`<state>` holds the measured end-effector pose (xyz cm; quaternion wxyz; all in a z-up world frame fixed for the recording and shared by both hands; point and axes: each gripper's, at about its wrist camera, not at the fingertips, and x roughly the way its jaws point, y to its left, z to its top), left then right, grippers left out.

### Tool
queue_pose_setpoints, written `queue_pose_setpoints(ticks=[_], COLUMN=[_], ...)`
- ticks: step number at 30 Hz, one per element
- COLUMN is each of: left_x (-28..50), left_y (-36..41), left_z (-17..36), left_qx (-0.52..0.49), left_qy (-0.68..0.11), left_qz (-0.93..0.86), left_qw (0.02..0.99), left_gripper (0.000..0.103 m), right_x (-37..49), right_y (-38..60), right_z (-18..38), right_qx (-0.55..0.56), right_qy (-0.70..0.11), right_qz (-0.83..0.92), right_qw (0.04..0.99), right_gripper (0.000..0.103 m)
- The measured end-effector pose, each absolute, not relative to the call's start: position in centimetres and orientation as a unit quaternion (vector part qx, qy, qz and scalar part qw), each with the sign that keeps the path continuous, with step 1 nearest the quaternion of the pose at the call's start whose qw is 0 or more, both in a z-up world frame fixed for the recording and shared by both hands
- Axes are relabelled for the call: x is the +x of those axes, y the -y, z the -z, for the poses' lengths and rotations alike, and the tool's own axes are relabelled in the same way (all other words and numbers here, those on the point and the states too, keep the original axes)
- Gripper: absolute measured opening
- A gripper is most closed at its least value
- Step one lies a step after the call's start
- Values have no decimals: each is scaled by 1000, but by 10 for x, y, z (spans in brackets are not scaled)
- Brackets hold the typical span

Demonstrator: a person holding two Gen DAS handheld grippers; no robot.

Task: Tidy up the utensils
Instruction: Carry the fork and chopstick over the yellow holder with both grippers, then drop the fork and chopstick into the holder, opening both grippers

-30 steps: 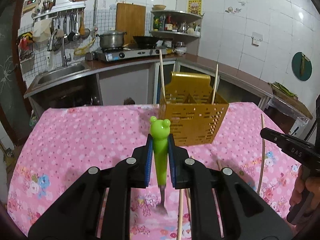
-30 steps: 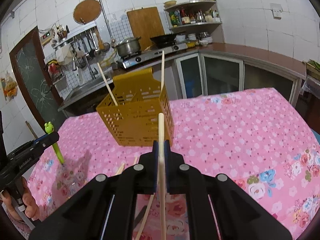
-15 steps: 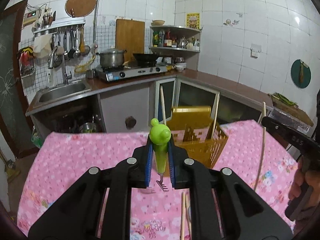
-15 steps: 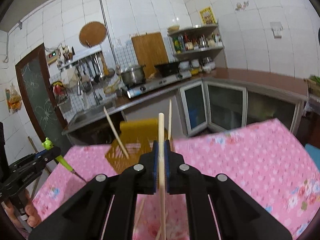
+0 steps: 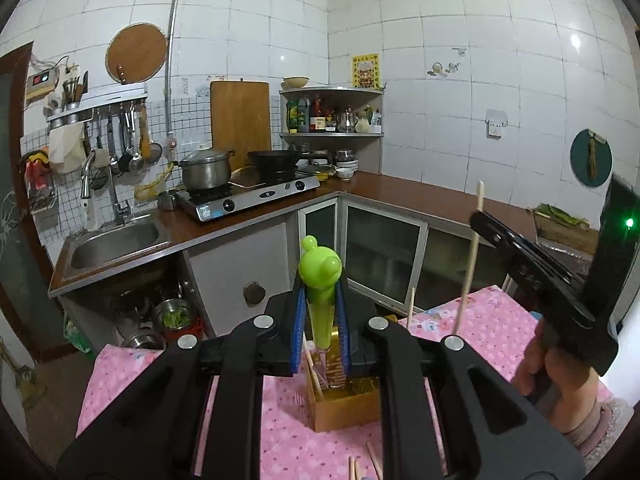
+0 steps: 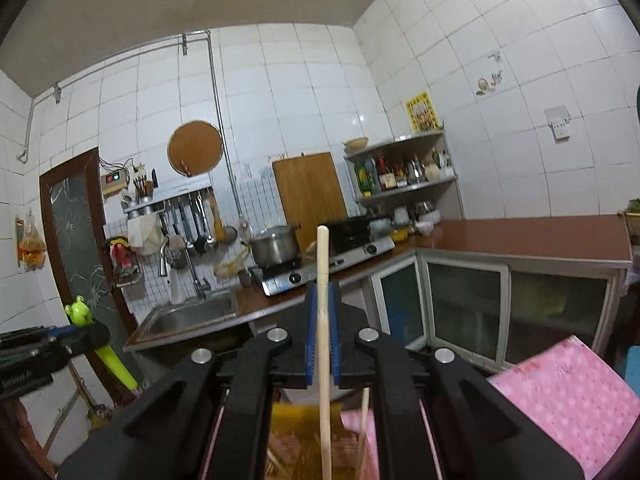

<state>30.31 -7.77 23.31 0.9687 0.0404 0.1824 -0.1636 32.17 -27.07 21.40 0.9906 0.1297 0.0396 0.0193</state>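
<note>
My left gripper (image 5: pixel 320 320) is shut on a green frog-handled fork (image 5: pixel 320 288), held upright above the yellow utensil basket (image 5: pixel 344 408) on the pink table. My right gripper (image 6: pixel 323 320) is shut on a wooden chopstick (image 6: pixel 323 280), held upright over the basket (image 6: pixel 304 432). The right gripper with its chopstick (image 5: pixel 472 248) shows at the right of the left wrist view. The left gripper with the fork (image 6: pixel 104 344) shows at the left of the right wrist view. Chopsticks (image 5: pixel 410 308) stand in the basket.
Loose chopsticks (image 5: pixel 360 464) lie on the pink flowered tablecloth (image 5: pixel 280 440) in front of the basket. Behind the table are a counter with a sink (image 5: pixel 116 240), a gas stove (image 5: pixel 252 196) and glass-door cabinets (image 5: pixel 384 264).
Both grippers have risen and moved forward over the basket, carrying the fork and the chopstick. The basket now sits low, beneath the fingers, in both views.
</note>
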Motion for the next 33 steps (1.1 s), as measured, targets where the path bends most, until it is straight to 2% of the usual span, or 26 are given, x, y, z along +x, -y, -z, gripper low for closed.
queue_pose_setpoints(ticks=[6, 17, 26, 33], left_x=[334, 371, 367, 361], left_y=[98, 100, 87, 81], left_z=[-198, -108, -81, -84], left_qx=[54, 52, 15, -9], left_qy=[-203, -242, -247, -250], left_qz=[171, 161, 163, 163], left_qw=[963, 956, 955, 954], left_gripper=[13, 13, 13, 15], right_x=[355, 380, 368, 358], right_y=[270, 271, 260, 256], right_z=[-197, -116, -80, -84], right_qx=[131, 104, 81, 83], right_qy=[-28, -85, -127, -157], right_qz=[-14, -36, -33, -34], right_qw=[991, 990, 988, 984], right_gripper=[6, 6, 6, 7])
